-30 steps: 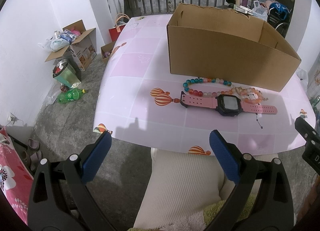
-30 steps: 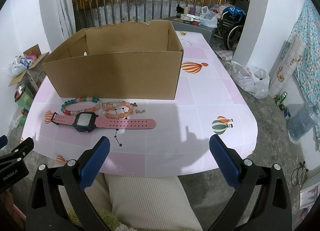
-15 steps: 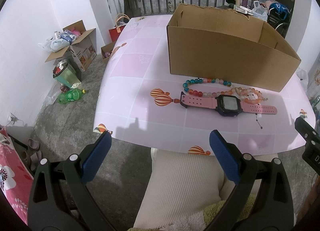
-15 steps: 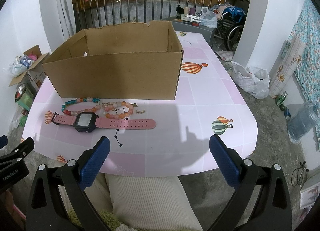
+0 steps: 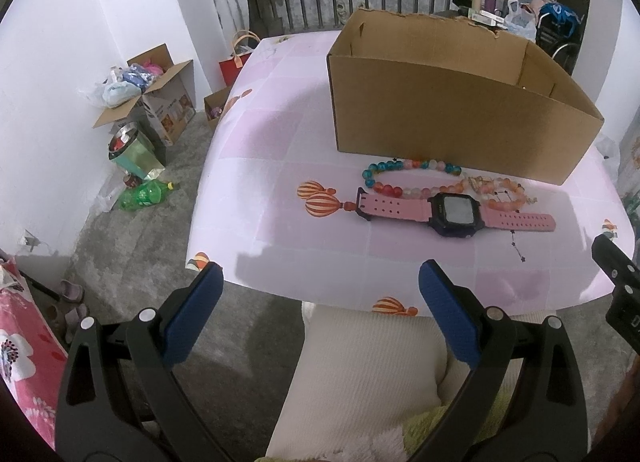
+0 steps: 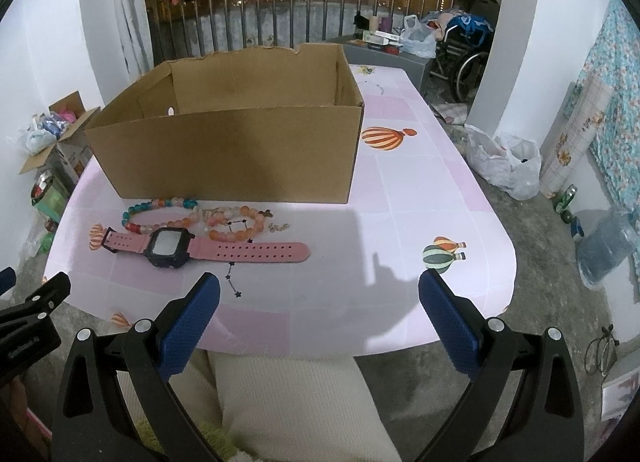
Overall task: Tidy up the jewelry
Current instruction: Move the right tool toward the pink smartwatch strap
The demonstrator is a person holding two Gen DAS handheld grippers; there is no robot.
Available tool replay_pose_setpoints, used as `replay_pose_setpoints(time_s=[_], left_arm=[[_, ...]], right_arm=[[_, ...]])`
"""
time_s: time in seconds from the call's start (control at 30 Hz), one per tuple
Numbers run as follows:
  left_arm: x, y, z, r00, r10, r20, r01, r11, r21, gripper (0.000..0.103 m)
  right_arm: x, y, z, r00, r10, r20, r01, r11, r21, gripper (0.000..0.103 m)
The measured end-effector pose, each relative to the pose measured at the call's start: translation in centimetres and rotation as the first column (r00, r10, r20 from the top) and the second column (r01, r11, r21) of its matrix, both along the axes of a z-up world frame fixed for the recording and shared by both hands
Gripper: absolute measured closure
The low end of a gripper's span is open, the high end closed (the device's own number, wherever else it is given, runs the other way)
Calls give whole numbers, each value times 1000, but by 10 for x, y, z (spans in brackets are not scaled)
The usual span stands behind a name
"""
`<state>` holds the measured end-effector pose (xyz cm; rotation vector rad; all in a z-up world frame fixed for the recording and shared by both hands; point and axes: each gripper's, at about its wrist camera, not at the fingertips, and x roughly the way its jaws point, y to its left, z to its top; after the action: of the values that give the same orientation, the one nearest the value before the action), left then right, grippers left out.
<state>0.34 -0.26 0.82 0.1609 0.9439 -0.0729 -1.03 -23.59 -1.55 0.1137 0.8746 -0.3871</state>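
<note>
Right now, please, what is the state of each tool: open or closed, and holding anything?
Left tool: open, holding nothing, short of the table edge.
Right tool: open, holding nothing, also short of the table edge.

Ahead of the right gripper point(image 6: 319, 302) bare pink table point(image 6: 400, 229) lies open up to the cardboard box point(image 6: 236, 149), while left of it the watch point(image 6: 200, 248) and bead bracelets point(image 6: 192, 215) crowd the box's front wall.
</note>
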Motion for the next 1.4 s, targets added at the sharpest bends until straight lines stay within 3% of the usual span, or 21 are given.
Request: replay_pose_setpoints(time_s=[0.17,0.43,0.67,1.1,1.4], left_arm=[[-1,1,8,1000,5,27,-5,1000,3,8],[-5,14,11,998,54,36,-52,997,-51,8],[-20,13,16,996,23,86,-16,997,-73,8],[-21,24,9,994,26,110,-17,996,-86,8],[-21,33,9,993,23,112,-6,989,-147,8]], right_arm=[[9,0,6,1000,19,-8,-19,999,-37,6],[14,10,12,998,65,18,-63,994,-85,6],[13,20,21,992,111,62,-102,985,-136,6],[13,37,25,979,189,79,-178,975,-130,6],[12,41,26,974,206,90,-196,974,-117,6]])
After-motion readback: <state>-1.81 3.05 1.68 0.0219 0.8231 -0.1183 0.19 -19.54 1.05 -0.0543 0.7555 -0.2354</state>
